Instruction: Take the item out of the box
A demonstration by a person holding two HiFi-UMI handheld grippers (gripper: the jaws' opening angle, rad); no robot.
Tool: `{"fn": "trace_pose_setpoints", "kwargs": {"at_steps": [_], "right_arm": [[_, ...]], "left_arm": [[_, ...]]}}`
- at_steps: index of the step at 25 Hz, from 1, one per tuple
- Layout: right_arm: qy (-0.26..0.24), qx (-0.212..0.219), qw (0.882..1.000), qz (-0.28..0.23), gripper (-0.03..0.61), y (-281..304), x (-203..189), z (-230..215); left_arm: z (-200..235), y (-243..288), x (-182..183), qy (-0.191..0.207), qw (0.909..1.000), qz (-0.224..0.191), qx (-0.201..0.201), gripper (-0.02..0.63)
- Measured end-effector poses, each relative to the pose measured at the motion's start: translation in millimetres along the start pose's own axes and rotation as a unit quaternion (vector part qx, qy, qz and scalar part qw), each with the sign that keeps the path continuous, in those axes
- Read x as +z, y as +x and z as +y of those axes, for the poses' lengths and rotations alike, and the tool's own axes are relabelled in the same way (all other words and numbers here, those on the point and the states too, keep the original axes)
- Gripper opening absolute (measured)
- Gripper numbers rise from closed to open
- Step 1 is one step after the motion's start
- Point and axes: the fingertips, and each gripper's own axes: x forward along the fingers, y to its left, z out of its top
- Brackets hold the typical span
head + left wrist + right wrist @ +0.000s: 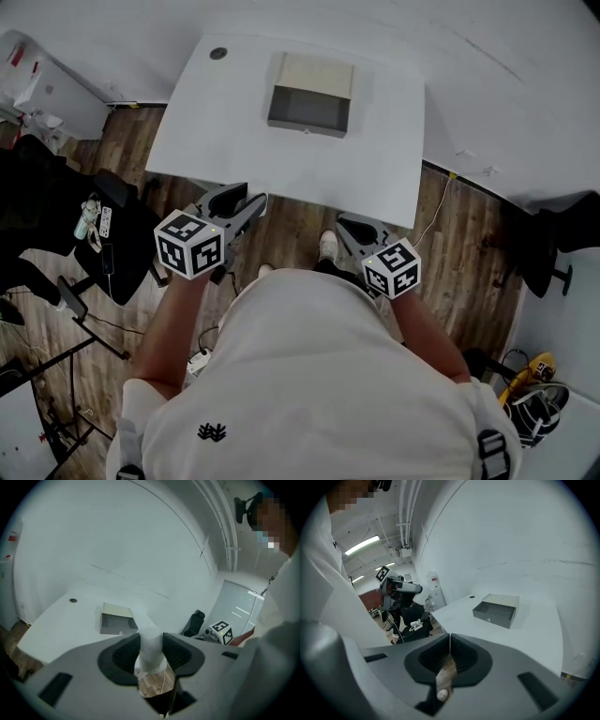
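Task status: nothing is showing as done yet. The box (312, 97) is sitting open on the tabletop (234, 131). Its inside is showing too small to identify anything, so the item is probably lying in it.

Left gripper (151, 639): fingers are standing wide apart, gripping nothing.

Right gripper (450, 638): fingers are meeting at the tips, gripping nothing.

Both are hanging well apart from the box, on its near side.

One white table (225, 122), one grey box (309, 111), two claws: left claw (150, 641), right claw (450, 641)
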Motion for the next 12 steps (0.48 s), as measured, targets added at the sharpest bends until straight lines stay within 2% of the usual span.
{"fn": "trace_pose_setpoints", "kwargs": {"at_steps": [6,12], "right_arm": [[-0.006,-0.001,1.0,0.004,0.01,5.9,-9.2,31.9],[-0.012,-0.011,1.0,0.019,0.009,4.1,-22.9,51.9]], "left_arm": [[-8.2,-39.6,-14.3,-0.017,0.9996,-0.018,-0.01,0.161],[-14.3,-61.6,-29.8,0.016,0.9998,-0.011,-0.003,0.16]]}}
